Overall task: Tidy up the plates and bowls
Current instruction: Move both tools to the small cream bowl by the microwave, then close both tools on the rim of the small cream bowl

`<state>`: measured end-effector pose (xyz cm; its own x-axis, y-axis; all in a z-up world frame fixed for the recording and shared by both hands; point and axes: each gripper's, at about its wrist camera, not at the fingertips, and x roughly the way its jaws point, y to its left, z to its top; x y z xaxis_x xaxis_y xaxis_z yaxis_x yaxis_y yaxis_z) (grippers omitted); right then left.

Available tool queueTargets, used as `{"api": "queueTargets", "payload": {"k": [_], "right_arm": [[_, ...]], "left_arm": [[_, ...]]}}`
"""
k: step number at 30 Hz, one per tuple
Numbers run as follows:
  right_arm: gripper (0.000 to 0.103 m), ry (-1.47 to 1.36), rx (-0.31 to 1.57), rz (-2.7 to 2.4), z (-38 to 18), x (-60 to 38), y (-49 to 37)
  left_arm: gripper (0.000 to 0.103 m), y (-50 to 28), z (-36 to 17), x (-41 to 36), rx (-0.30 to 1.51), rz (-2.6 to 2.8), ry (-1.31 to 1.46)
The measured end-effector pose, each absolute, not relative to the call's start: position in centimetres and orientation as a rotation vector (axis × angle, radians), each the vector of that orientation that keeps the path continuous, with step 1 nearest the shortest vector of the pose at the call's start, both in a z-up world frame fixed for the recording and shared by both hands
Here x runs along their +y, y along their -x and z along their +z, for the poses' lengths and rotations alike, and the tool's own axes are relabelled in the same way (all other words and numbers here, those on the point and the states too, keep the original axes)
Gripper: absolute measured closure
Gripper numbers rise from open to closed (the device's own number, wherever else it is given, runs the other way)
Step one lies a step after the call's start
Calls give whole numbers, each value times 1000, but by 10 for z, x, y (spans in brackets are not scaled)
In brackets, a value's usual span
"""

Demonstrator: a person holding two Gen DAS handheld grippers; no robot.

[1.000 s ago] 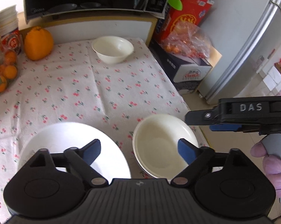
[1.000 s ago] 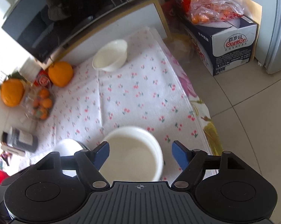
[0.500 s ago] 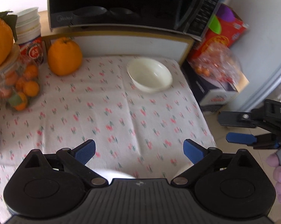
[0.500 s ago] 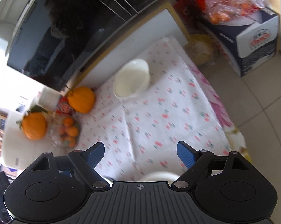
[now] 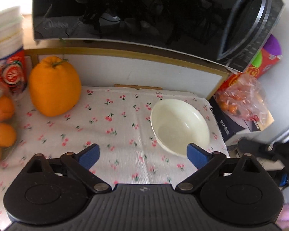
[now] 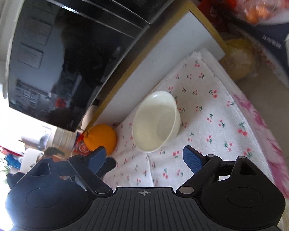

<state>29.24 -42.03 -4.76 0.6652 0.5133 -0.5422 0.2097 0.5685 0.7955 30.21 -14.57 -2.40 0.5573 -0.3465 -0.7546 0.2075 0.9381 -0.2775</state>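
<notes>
Left wrist view: the left gripper (image 5: 143, 154) hangs over a table (image 5: 113, 127) spread with a white cherry-print cloth; its jaws are closing, still wide apart with only cloth between them; a cream bowl (image 5: 180, 127) sits empty near the cloth's right edge, just ahead of the right finger; a large orange fruit (image 5: 55, 86) stands at the back left, small oranges (image 5: 4, 123) beside it; a black microwave (image 5: 144, 13) rests on a shelf above; a box topped with a bag of fruit (image 5: 240, 100) stands on the floor.

Right wrist view: the right gripper (image 6: 144, 156) has its jaws released and widening, nothing between them; the bowl (image 6: 156, 121) lies just ahead, untouched; pale floor tiles (image 6: 269, 90) lie to the right.
</notes>
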Motion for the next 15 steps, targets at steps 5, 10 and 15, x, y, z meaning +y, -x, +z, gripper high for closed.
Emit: {"api": "queueTargets", "payload": {"k": [5,10,15], "right_arm": [[18,-978,773,189,-61,-425,-306],[44,-1027,748,178,-75,-426,-319],[65,-1046,737,139,-85,-427,-325]], "left_arm": [[24,-320,-40,-150,906,-359,225],[48,-328,-49,-155,913,-363,255],[65,-333,-54,-155,911,-367,275]]}}
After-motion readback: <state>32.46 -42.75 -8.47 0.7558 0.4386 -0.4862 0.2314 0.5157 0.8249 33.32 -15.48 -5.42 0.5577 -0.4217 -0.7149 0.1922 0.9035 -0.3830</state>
